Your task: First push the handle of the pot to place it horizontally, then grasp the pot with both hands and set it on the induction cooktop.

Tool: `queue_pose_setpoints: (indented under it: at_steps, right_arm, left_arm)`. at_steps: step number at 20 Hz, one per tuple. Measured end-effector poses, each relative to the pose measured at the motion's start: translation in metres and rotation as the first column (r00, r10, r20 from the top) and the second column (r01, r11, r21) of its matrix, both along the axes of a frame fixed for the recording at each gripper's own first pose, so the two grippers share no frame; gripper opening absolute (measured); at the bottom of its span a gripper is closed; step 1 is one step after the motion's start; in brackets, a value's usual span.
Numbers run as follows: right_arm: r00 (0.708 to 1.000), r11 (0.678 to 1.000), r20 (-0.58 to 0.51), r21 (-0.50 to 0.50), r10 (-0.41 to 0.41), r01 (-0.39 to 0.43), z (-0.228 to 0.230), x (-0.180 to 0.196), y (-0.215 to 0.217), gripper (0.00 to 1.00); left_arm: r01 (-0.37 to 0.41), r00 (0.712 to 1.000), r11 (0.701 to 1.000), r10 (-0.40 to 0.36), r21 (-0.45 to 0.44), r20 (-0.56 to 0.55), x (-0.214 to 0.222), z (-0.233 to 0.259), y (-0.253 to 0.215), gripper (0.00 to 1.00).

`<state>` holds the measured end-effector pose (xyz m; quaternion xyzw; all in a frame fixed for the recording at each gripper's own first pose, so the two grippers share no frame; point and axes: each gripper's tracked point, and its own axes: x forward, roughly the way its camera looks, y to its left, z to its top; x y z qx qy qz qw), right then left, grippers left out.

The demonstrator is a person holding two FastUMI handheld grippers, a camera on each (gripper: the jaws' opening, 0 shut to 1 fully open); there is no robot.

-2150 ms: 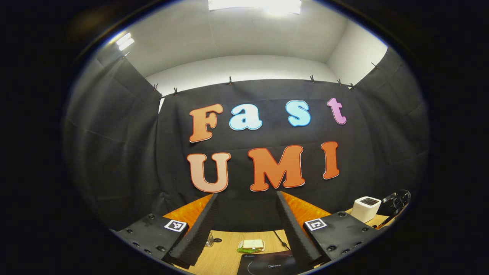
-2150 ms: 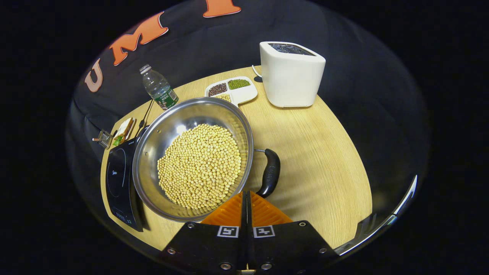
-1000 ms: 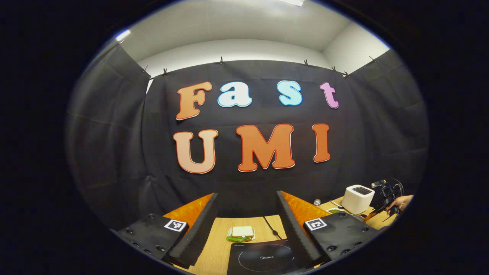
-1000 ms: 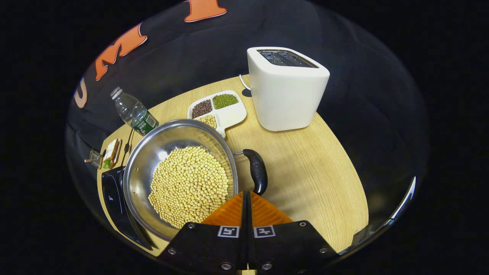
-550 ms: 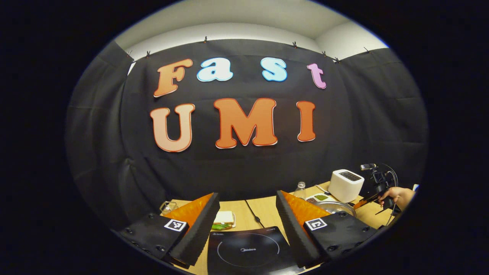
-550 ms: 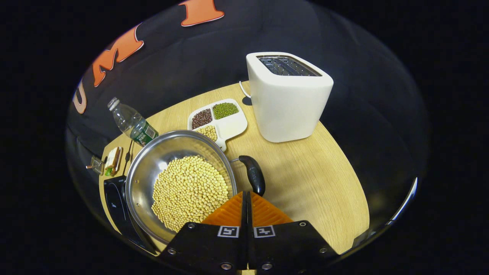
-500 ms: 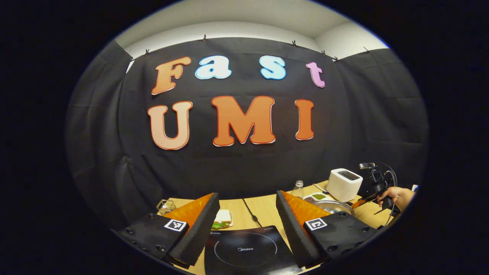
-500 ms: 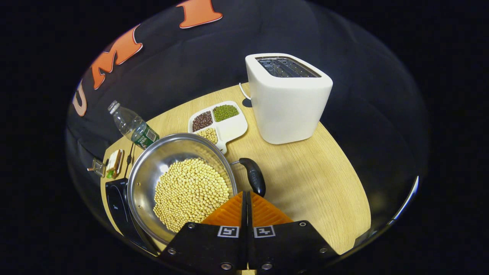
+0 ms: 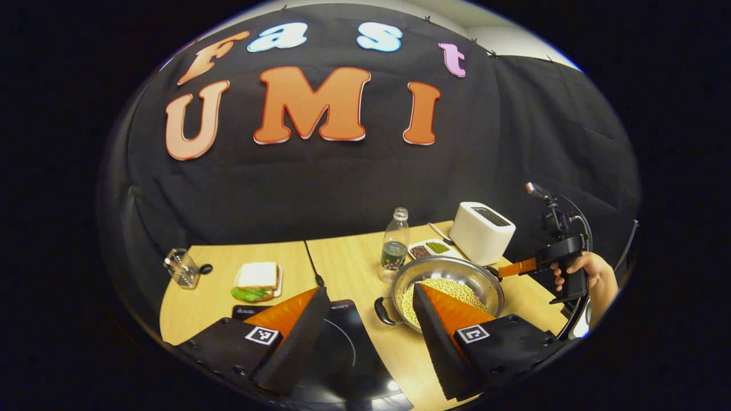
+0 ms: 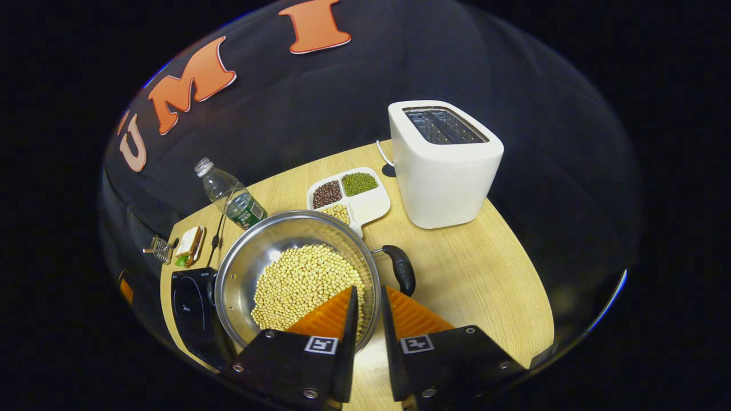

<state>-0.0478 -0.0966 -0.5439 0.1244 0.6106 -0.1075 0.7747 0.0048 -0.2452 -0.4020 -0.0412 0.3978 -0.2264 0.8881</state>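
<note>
While cooktop (image 9: 342, 354) logo blurs, pot (image 10: 297, 274) unmarked

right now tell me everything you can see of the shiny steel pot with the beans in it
The shiny round steel pot is wide and shallow, its bowl holding a heap of pale yellow beans. A dark curved side handle sticks out on thin metal rods; the left gripper view shows a second dark handle on the opposite side. It sits upright on the light wooden table, beside the black induction cooktop. The right gripper, slightly open, is at its near rim; contact is unclear.
</note>
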Motion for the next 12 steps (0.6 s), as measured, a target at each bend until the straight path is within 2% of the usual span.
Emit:
queue_pose_setpoints:
  at_steps: [2, 4, 6, 8, 12]
  right_arm:
    - [1.000, 1.000, -0.001, -0.001, 0.014, -0.014, -0.003, 0.000, 0.001, 0.39]
    - [1.000, 1.000, -0.007, -0.011, 0.020, -0.020, -0.005, 0.000, -0.001, 0.61]
    - [1.000, 0.999, -0.011, -0.021, 0.024, -0.024, -0.010, 0.000, -0.004, 0.72]
    - [1.000, 0.999, -0.014, -0.026, 0.028, -0.028, -0.012, -0.001, -0.007, 0.78]
    - [0.999, 0.998, -0.021, -0.050, 0.047, -0.048, -0.022, -0.001, -0.012, 0.81]
  left_arm:
    - [0.010, 0.997, 1.000, -0.010, -0.005, -0.081, 0.001, -0.028, -0.019, 0.97]
    - [0.020, 0.987, 1.000, -0.021, -0.009, -0.157, 0.000, -0.055, -0.037, 0.98]
    - [0.030, 0.972, 1.000, -0.030, -0.004, -0.233, -0.003, -0.082, -0.050, 0.99]
    - [0.048, 0.955, 0.999, -0.044, 0.007, -0.295, -0.008, -0.106, -0.061, 0.98]
    - [0.081, 0.934, 0.995, -0.053, 0.065, -0.353, -0.009, -0.163, -0.070, 0.99]
